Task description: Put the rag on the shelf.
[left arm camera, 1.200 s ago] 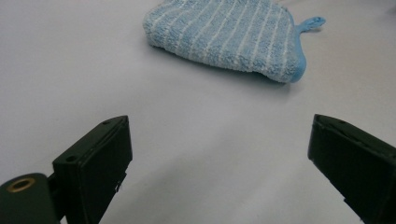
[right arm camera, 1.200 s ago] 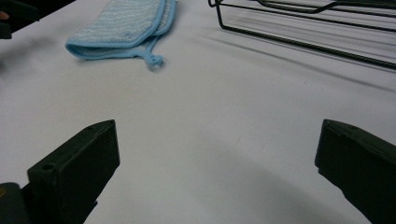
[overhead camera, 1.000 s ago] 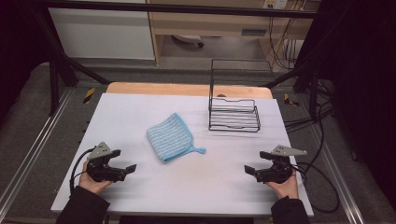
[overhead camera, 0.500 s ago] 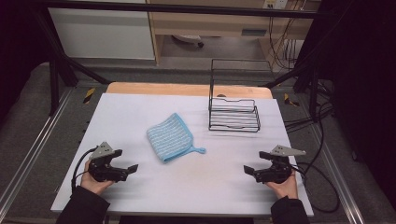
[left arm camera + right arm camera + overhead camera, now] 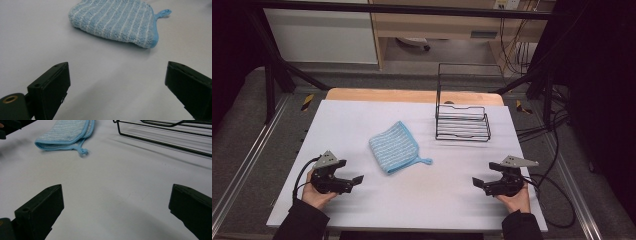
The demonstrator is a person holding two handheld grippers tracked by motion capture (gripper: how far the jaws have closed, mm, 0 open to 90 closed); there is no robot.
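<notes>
1. Nearest the person, the left claw [image 5: 357, 179] sits low over the counter [image 5: 422, 200] at about seven o'clock, its jaws spread wide with nothing between them; the left gripper view looks through that gap at bare surface.

2. Across at about five o'clock, the right claw [image 5: 477, 183] is just the same: jaws set wide, empty, pointing inward toward the middle of the counter.

3. Further in, close to the centre, lies the blue striped cloth [image 5: 395, 147], folded flat, with a small hanging loop [image 5: 426, 161] sticking out of its near right corner.

4. What the next move turns on, I'd say: the cloth lies at roughly one o'clock from the left claw and at about ten o'clock from the right one. Its long axis runs diagonally, from the far left down to the near right. The left claw looks the nearer to the cloth's body, though both are well apart from it. In the left gripper view the cloth [image 5: 115, 21] lies straight ahead, broadside on; in the right gripper view the cloth [image 5: 65, 133] lies off to the left, its loop end nearest.

5. Farthest back, at about one o'clock, stands a black wire rack [image 5: 462, 122], empty, apart from the cloth and just to its right.
</notes>
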